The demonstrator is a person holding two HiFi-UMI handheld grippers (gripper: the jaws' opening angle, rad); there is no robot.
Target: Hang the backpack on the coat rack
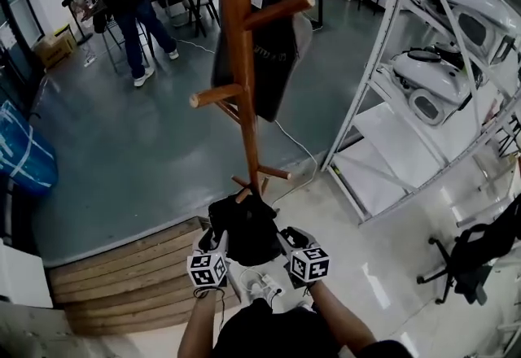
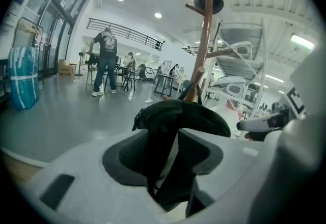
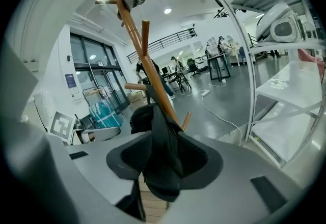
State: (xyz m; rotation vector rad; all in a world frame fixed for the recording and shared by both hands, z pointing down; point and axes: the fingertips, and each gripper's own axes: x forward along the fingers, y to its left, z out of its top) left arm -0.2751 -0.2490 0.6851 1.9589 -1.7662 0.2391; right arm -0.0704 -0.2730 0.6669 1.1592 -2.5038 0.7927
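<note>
left gripper and right gripper both clamp the backpack at lower centre. raise it evenly, then hook it over a peg of the coat rack.

A black backpack is showing between the left claw and right claw, both pale grey and wearing black-and-white square markers. Ahead of them a reddish-brown rack is standing on a grey-green floor; far left, a blue bag is showing white stripes.
</note>
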